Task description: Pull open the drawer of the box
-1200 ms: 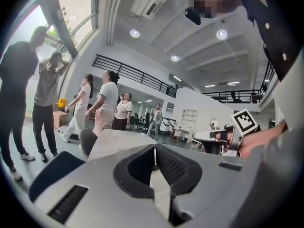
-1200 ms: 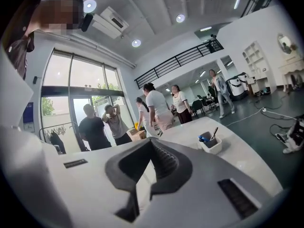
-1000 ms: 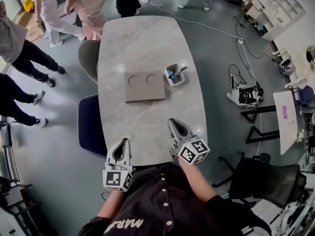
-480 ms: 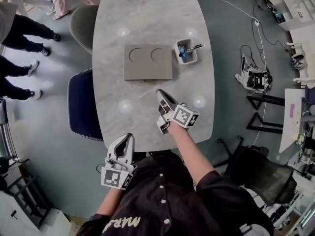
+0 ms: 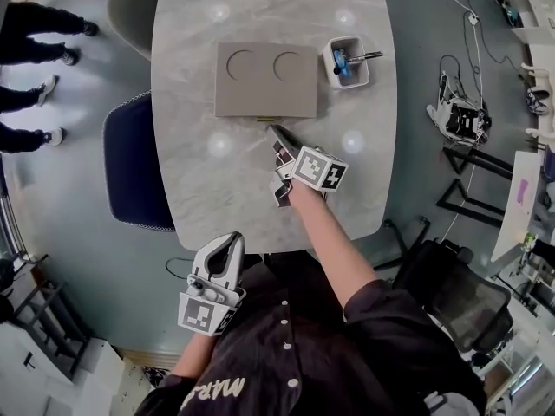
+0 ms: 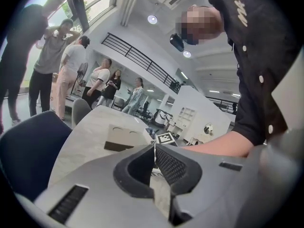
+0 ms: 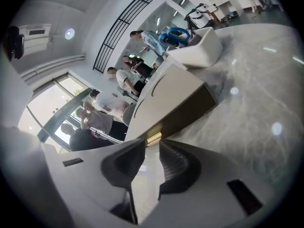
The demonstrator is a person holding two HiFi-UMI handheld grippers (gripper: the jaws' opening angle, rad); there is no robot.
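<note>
Over the last second we have carried the right gripper [image 5: 276, 135] from the near edge of the table [image 5: 199, 180] out across the marble, and it now sits just short of the box [image 5: 266, 81], tips aimed at the small brass handle [image 5: 267, 120] in the middle of its front edge. Our head has leaned in with it. We judge the reach nearly done; the grasp itself is not yet made. In the right gripper view its jaws stand a little apart with nothing between them, the handle just beyond the gap.

The left gripper [image 5: 230, 243] hangs off the table by our body, jaws closed tip to tip on nothing.

The box lies flat near the table's middle, long axis running left to right across us. Its drawer front faces us, so the pull comes straight back toward our body. A white pen cup [image 5: 347, 61] stands just beside its right end.
</note>
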